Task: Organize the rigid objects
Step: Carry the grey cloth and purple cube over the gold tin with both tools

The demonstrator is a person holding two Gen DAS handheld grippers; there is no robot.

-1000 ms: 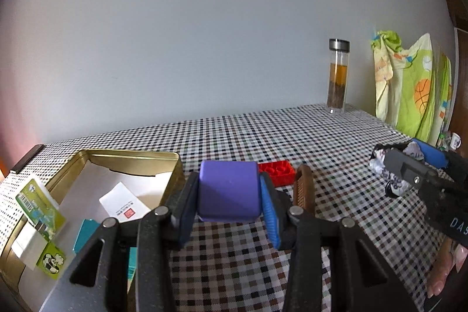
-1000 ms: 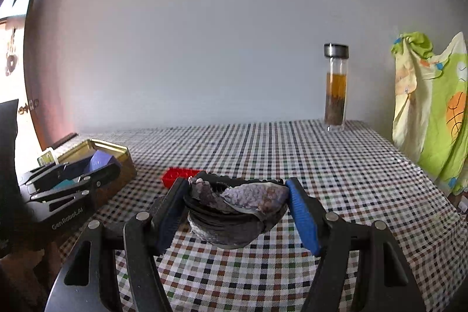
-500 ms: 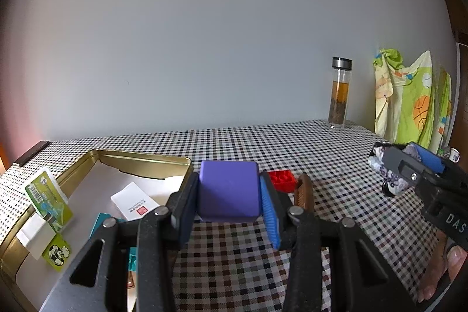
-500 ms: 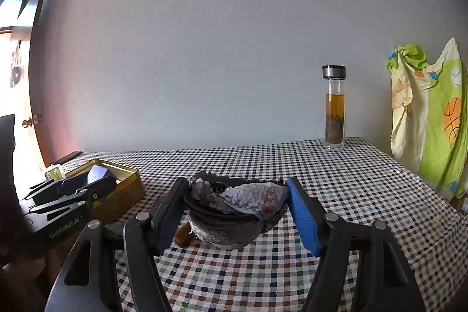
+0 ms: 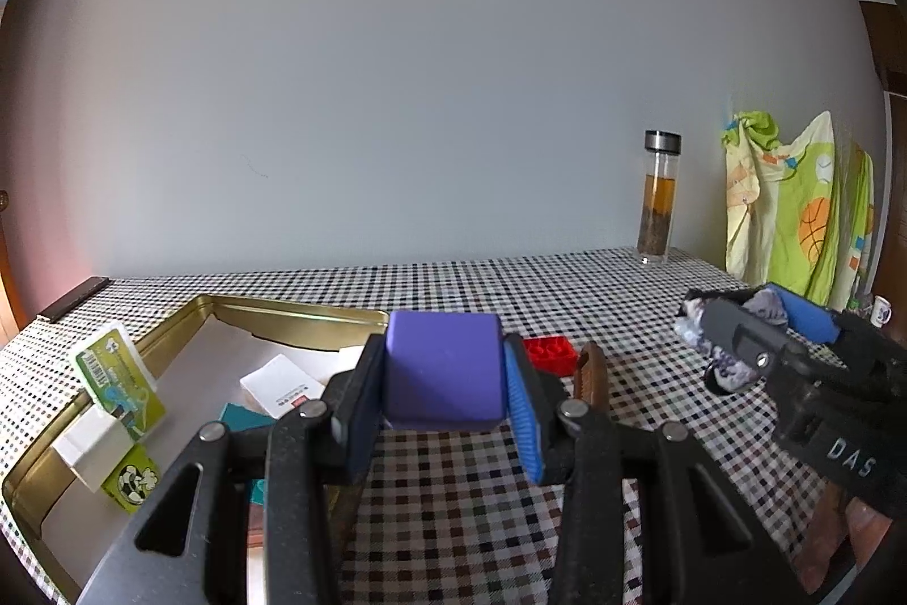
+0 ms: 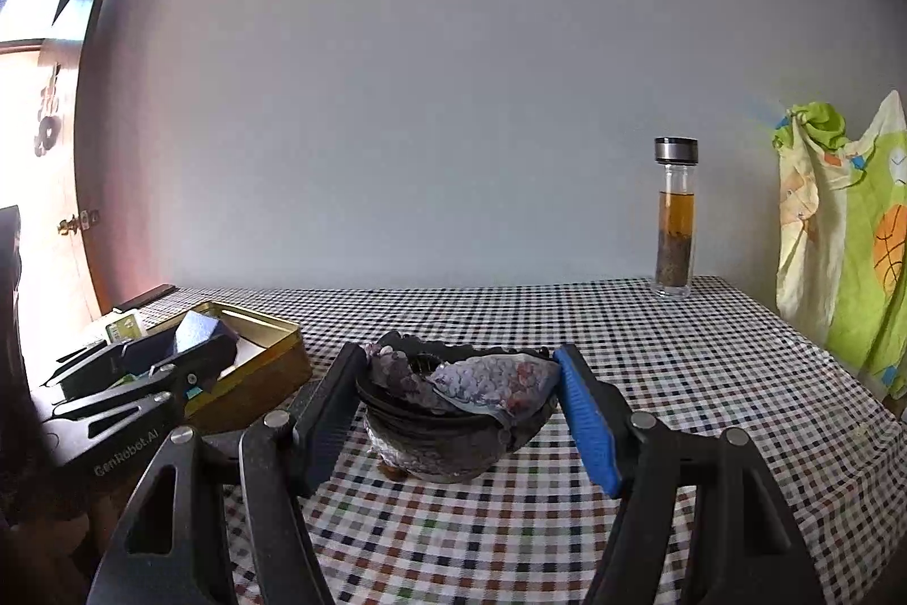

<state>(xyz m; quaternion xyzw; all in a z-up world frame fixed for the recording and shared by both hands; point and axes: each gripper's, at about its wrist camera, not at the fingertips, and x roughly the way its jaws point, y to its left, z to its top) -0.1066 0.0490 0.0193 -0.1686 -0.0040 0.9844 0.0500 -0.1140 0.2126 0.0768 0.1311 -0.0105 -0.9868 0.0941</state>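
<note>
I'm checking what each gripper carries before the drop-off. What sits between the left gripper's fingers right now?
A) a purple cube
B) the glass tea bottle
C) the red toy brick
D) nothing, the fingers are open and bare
A: in the left wrist view the left gripper is shut on the purple cube, while the red brick lies on the checkered tablecloth behind it.

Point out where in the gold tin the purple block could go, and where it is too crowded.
The gold tin has bare floor in its far half, between the back wall and the white card. Its left edge is crowded by the green card and white box; teal cards fill the near side. The left gripper holds the purple block.
</note>
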